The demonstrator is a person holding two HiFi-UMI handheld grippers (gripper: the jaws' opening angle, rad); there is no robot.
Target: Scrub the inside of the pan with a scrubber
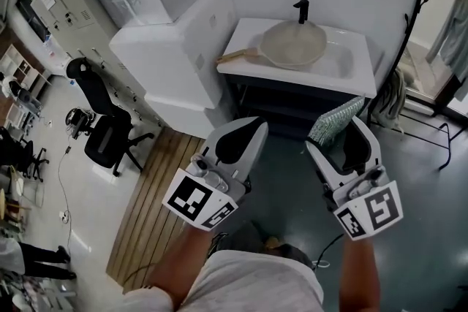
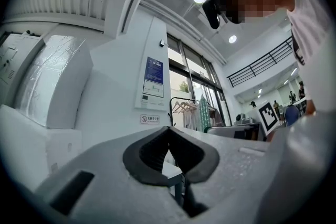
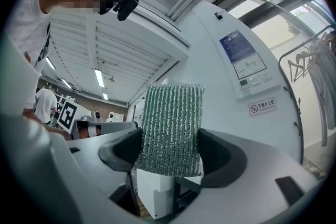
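Clamped upright between the pads of the right gripper (image 3: 170, 147): a green striped scrubber (image 3: 170, 128). Clenched with jaws together, on nothing: the left gripper (image 2: 169, 134). Ahead of both and well apart from them, a pale pan (image 1: 294, 44) in the basin of the white sink unit (image 1: 351, 73), just before the black tap (image 1: 301, 9), with the wooden handle (image 1: 235, 55) reaching toward the left edge.

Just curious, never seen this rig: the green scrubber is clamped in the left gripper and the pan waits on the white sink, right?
Not quite: the right gripper holds the scrubber, as the right gripper view shows. The pan does wait on the white sink.
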